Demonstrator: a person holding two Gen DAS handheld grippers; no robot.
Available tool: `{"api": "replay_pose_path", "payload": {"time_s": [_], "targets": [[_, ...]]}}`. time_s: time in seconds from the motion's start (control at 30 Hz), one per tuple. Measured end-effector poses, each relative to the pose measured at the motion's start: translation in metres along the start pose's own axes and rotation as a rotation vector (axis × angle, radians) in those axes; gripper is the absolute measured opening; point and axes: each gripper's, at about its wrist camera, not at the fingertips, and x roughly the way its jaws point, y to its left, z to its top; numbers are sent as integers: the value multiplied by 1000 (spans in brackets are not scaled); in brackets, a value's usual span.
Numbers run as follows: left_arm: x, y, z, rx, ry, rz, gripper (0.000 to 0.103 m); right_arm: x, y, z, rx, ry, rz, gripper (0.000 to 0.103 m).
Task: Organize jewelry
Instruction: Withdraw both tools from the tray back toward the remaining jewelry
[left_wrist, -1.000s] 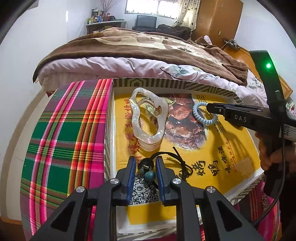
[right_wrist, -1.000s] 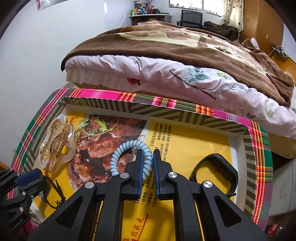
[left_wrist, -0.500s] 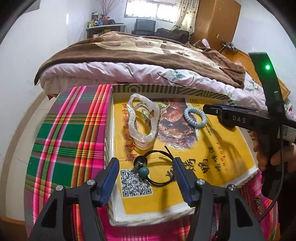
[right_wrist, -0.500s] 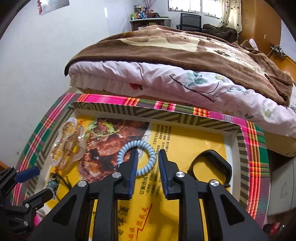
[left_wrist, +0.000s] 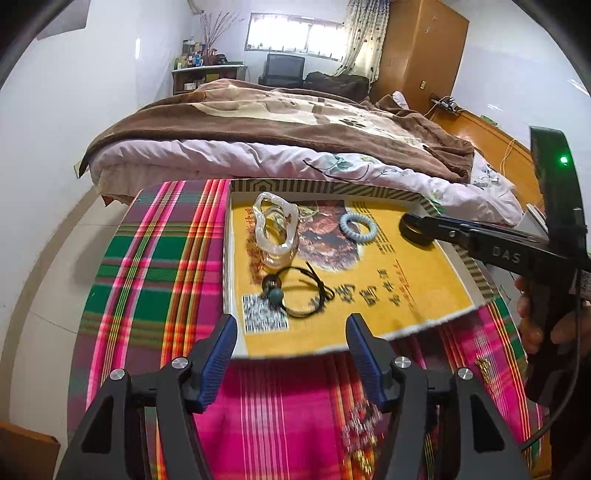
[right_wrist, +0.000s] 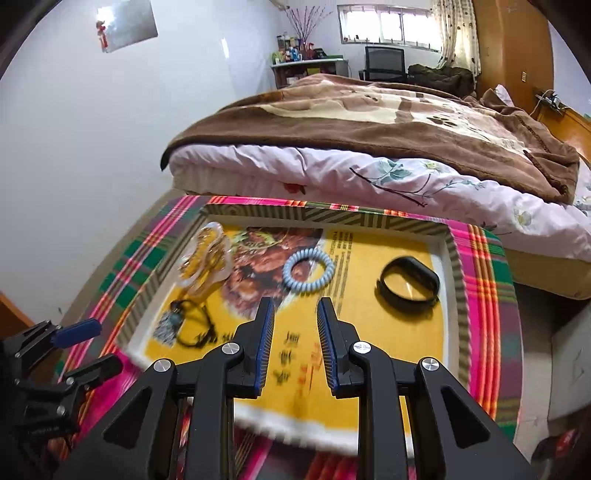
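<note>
Both grippers, left (left_wrist: 290, 350) and right (right_wrist: 295, 341), stand spread and empty. Loose beads (left_wrist: 360, 430) off the tray's (left_wrist: 476, 273) near edge risk being snagged or missed.

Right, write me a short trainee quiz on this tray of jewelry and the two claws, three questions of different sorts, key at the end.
1. True or false: the left claw is clamped on the beaded black cord.
2. Multiple choice: what lies nearest the tray's right wall in the right wrist view? A) clear hair clip B) blue spiral hair tie C) black band
3. Fill in: between the pads of the right claw there is ____.

Key:
1. False. Both claws have just been opening, and the cord lies free on the tray.
2. C
3. nothing; the spiral tie lies beyond the tips.
</note>
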Motion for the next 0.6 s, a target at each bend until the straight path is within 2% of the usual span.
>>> {"api": "replay_pose_path", "payload": {"time_s": [0.27, 0.6], "targets": [[-29, -3, -35, 7, 0, -26, 66, -50, -5, -45, 14, -40, 25, 25], [-43, -6, -81, 1, 34, -79, 66, -63, -11, -120, -1, 28, 15, 25]]}}
